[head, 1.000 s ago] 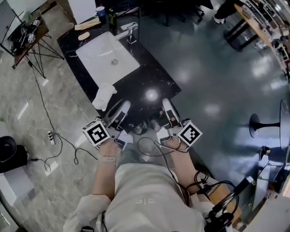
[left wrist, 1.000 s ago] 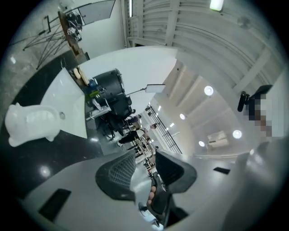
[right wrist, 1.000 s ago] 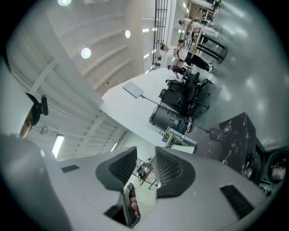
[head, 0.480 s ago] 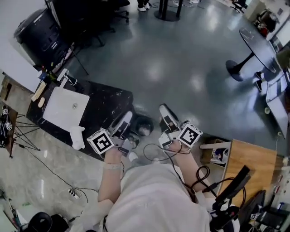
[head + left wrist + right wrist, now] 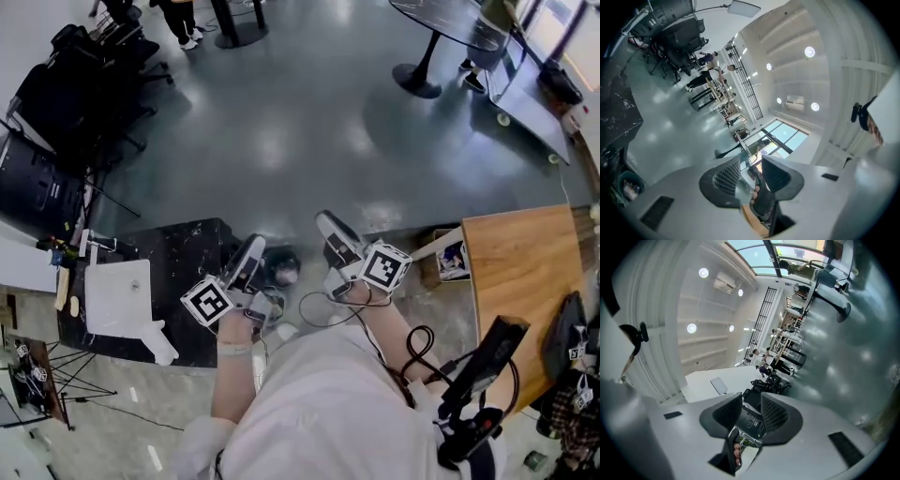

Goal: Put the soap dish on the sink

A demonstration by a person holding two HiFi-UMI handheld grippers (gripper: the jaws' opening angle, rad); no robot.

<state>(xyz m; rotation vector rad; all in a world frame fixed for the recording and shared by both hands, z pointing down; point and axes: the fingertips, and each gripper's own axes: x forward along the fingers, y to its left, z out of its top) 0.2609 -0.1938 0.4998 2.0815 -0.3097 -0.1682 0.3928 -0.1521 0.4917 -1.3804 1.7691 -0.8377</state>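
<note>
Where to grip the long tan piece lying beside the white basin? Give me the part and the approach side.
Probably across its narrow width near the middle, from straight above. The tan piece lies flat on the black counter alongside the basin. It is long and slim, so only its long sides suit the jaws. Its rim is too small to read.

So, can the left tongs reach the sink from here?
Probably not: the left tongs, open and empty, point out over the grey floor, and the sink lies off to their left.
</note>
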